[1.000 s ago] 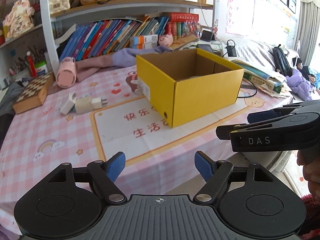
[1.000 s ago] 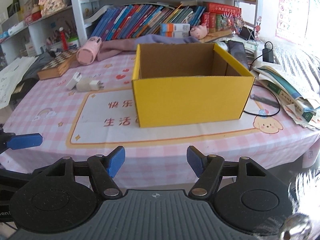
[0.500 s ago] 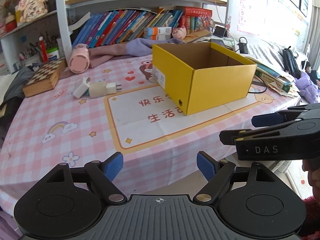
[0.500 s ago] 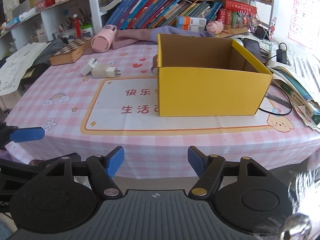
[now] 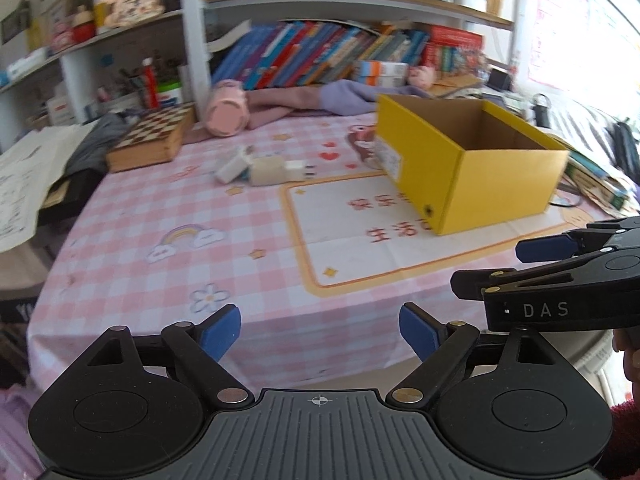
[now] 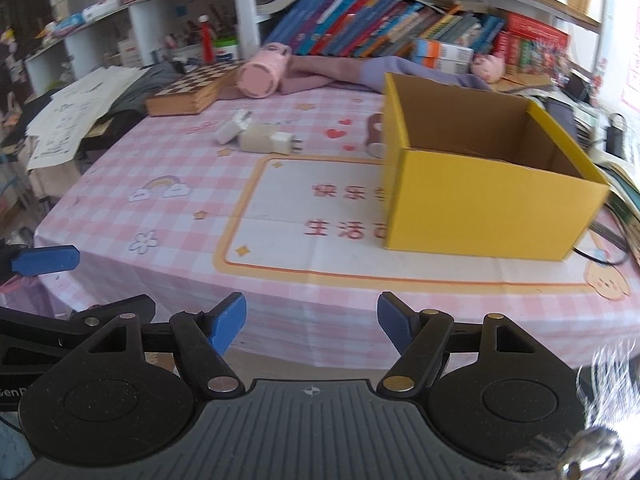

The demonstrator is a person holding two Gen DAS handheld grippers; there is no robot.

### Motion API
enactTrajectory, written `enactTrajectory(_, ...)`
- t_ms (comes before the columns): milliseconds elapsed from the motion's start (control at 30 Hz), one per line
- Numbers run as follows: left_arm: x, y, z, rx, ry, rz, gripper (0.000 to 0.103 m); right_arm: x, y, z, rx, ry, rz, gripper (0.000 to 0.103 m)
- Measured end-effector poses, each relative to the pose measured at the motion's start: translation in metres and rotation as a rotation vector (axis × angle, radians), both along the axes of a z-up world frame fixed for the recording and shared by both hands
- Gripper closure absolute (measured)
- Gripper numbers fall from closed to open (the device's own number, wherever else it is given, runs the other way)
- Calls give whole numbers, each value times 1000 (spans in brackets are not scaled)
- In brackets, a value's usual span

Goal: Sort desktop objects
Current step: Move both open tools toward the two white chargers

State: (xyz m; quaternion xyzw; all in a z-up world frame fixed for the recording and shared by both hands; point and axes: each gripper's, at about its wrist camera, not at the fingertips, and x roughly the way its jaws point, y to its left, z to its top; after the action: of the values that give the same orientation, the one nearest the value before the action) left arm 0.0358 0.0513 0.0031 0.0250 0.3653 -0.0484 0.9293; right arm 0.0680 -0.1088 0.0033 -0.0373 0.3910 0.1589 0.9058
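Left wrist view has swung leftward over the past second: the yellow box (image 5: 472, 168) sat near centre and now lies to the right, while the white chargers (image 5: 268, 168) on the pink tablecloth (image 5: 160, 216) have come closer to the middle. We read that as turning toward the chargers as the first things to sort. Our left gripper (image 5: 320, 330) and right gripper (image 6: 311, 322) both hover off the table's near edge, fingers wide and holding nothing; the box looks empty.
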Motion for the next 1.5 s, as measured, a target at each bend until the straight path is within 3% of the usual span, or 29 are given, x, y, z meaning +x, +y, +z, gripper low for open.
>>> enactTrajectory(467,14,46,1,20,-4,189,14,38,48,-6,20,9,147,32)
enactTrajectory(1000,115,46,-7,33,6,117,14,144,63,-2,15,-28,112,37)
enactTrajectory(1267,154,52,-13,17,22,145,14,197,73,-6,12,-23,121,38)
enactTrajectory(1500,191,60,-16,24,13,155,14,241,84,-8,28,-28,68,44)
